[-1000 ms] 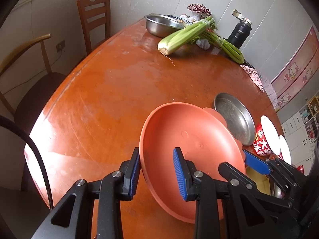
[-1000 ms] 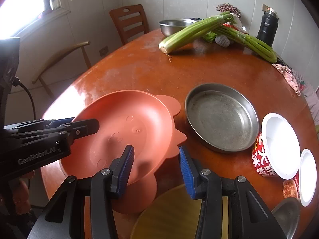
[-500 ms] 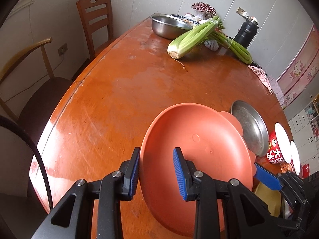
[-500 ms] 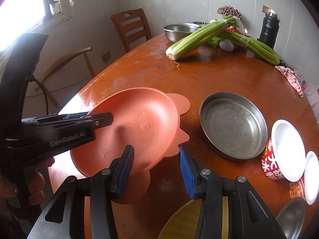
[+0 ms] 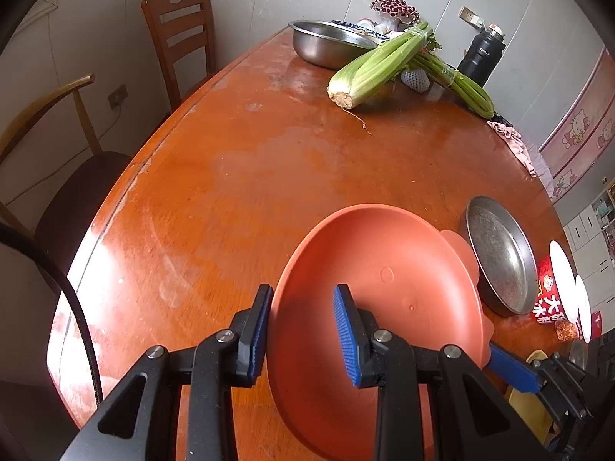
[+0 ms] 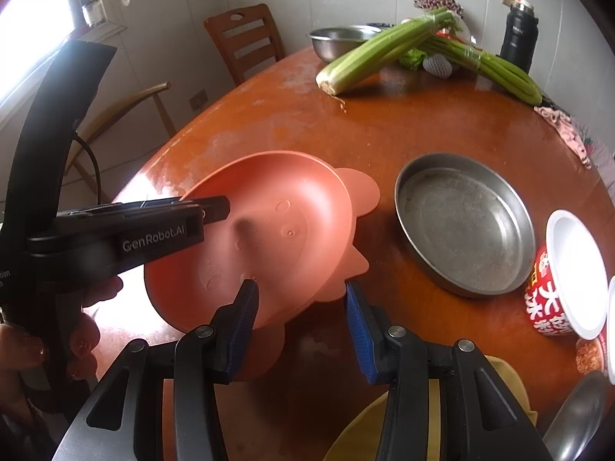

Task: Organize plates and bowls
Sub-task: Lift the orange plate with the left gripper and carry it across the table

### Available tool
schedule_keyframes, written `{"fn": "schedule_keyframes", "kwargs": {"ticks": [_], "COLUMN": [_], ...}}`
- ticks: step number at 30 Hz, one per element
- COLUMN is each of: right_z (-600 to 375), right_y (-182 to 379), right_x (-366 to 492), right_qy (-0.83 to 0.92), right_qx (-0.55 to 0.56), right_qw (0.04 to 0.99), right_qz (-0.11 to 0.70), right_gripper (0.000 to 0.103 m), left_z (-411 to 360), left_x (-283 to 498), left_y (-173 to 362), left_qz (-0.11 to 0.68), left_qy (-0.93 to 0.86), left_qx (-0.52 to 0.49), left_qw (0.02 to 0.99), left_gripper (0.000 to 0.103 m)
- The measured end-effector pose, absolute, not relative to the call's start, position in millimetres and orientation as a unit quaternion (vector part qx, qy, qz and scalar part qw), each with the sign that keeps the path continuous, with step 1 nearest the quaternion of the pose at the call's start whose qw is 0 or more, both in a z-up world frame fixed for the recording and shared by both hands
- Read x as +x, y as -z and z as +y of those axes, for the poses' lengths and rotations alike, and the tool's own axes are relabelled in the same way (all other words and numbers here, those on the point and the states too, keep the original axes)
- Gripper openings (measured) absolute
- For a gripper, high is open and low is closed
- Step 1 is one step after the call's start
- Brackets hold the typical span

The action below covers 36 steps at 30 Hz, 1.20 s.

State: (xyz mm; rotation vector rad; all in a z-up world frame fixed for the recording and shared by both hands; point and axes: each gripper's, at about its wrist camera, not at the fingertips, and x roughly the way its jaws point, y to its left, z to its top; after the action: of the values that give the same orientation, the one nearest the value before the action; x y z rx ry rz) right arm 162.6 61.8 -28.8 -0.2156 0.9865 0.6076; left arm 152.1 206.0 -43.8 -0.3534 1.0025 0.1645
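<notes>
The orange plate (image 5: 384,292) is held tilted above the table (image 5: 238,176), its near rim pinched between the jaws of the left gripper (image 5: 303,330). The right gripper (image 6: 301,322) is spread wide with nothing between its jaws, which straddle the plate's lower edge. A steady pinch should be kept and the plate levelled before it is lowered, judged best done clear of the steel pan (image 6: 465,223) ahead and to the right of the right jaws.

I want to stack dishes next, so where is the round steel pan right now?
The round steel pan sits on the wooden table, right of the raised orange plastic plate and left of the red paper bowl; in the left wrist view it is far right.
</notes>
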Motion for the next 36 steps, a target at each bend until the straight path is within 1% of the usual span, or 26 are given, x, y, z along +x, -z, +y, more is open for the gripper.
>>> {"fn": "schedule_keyframes", "kwargs": {"ticks": [23, 30, 32, 34, 36], "right_z": [52, 51, 51, 49, 47], "right_y": [33, 33, 33, 33, 33], "right_x": [163, 163, 162, 162, 162], "right_qy": [-0.298, -0.300, -0.301, -0.305, -0.304], "right_qx": [-0.070, -0.067, -0.067, -0.060, -0.055], "right_qw": [0.819, 0.818, 0.817, 0.815, 0.815], "right_qz": [0.485, 0.487, 0.487, 0.489, 0.490], "right_gripper": [0.048, 0.048, 0.048, 0.048, 0.048], "left_z": [203, 204, 205, 206, 207], "left_x": [166, 165, 164, 163, 161], "left_y": [45, 42, 40, 38, 37], "left_qz": [0.479, 0.472, 0.470, 0.468, 0.466], "left_qy": [-0.069, -0.064, -0.064, -0.064, -0.062], "left_qx": [-0.144, -0.152, -0.153, -0.155, -0.157], "left_qw": [0.863, 0.866, 0.867, 0.867, 0.868], "left_gripper": [0.033, 0.039, 0.043, 0.050, 0.054]}}
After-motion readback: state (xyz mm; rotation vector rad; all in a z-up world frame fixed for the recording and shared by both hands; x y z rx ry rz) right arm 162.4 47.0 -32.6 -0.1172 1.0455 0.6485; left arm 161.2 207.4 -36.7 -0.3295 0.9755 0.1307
